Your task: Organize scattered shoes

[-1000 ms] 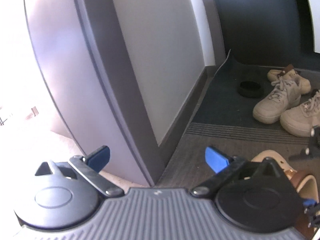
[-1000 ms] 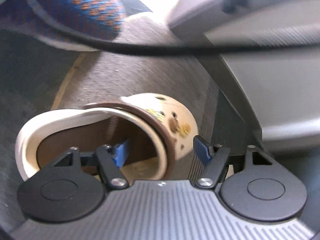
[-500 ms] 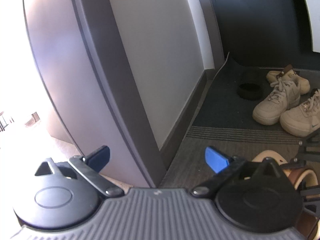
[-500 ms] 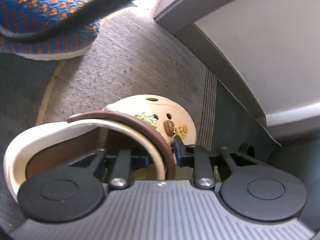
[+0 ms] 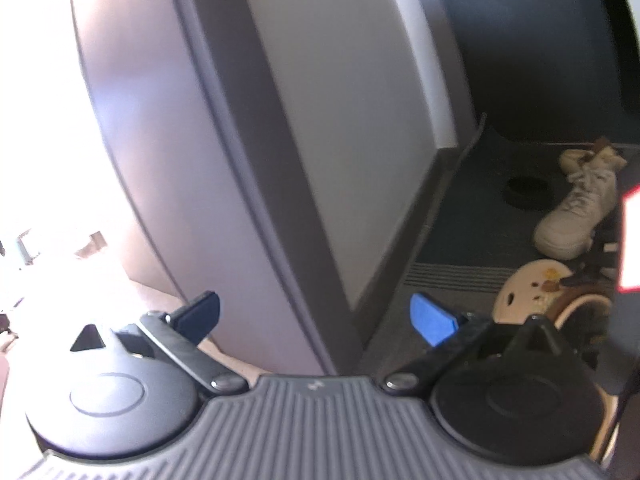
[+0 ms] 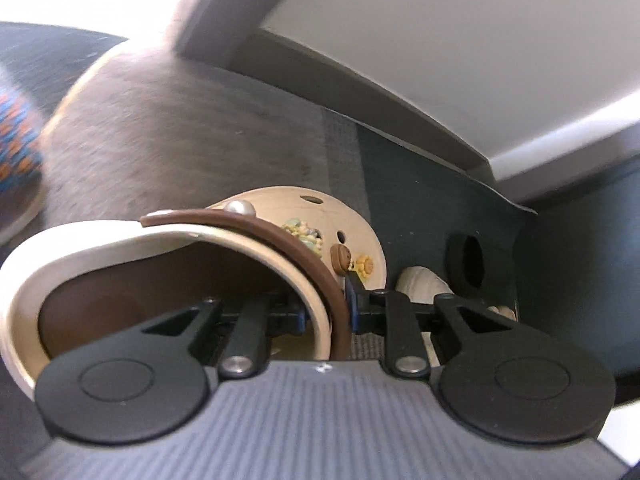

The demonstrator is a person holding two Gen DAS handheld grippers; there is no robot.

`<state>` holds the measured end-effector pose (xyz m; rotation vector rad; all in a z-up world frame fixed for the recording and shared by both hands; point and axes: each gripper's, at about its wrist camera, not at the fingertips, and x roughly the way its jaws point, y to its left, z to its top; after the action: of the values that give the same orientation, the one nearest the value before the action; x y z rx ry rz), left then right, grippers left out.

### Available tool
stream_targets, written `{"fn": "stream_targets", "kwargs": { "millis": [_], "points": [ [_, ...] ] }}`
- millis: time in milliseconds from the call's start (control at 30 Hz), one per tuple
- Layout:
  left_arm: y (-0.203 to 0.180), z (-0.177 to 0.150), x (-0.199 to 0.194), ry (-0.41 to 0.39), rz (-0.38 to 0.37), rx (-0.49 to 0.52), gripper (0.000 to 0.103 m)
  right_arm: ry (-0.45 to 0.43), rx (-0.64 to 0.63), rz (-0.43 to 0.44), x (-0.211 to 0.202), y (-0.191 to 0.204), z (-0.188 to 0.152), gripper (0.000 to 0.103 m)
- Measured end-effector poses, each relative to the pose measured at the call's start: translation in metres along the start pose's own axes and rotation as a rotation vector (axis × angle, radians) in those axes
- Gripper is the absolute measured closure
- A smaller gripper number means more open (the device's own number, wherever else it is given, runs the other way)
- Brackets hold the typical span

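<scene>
My right gripper [image 6: 326,312] is shut on the side wall of a cream clog [image 6: 248,236] with a brown strap and small charms, held off the grey carpet. The clog also shows in the left wrist view [image 5: 528,292] at the right edge. My left gripper [image 5: 316,316] is open and empty, facing a wall corner. A beige sneaker [image 5: 576,216] stands on the dark mat [image 5: 472,216] ahead, with another beige shoe [image 5: 588,158] behind it. A blue and orange knit shoe [image 6: 16,136] lies at the far left of the right wrist view.
A grey wall with a dark baseboard [image 5: 412,216] runs along the left of the mat. A black ring-shaped object [image 5: 526,194] lies on the mat near the sneakers; it also shows in the right wrist view [image 6: 468,264]. Bright light fills the left side.
My right gripper closed on the clog's side wall, lifted it and swung it toward the dark mat. The left gripper stayed open and shifted slightly.
</scene>
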<state>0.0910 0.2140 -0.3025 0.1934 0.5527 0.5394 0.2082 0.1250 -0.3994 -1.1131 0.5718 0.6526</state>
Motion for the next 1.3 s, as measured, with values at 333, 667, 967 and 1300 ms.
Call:
{"fn": "stream_targets", "kwargs": {
  "millis": [333, 667, 967, 1300],
  "points": [
    [0.007, -0.001, 0.001, 0.007, 0.046, -0.006, 0.001, 0.007, -0.028, 0.010, 0.019, 0.022, 0.025, 0.079],
    [0.009, -0.001, -0.001, 0.000, 0.030, -0.013, 0.001, -0.014, 0.171, 0.229, -0.006, -0.034, 0.005, 0.040],
    [-0.023, 0.003, -0.006, -0.030, -0.138, 0.088, 0.001, -0.056, 0.450, 0.299, -0.120, -0.102, -0.101, 0.038],
    [-0.052, -0.001, -0.019, -0.056, -0.194, 0.187, 0.001, -0.028, 0.900, 0.148, -0.164, -0.106, -0.214, 0.038]
  ]
}}
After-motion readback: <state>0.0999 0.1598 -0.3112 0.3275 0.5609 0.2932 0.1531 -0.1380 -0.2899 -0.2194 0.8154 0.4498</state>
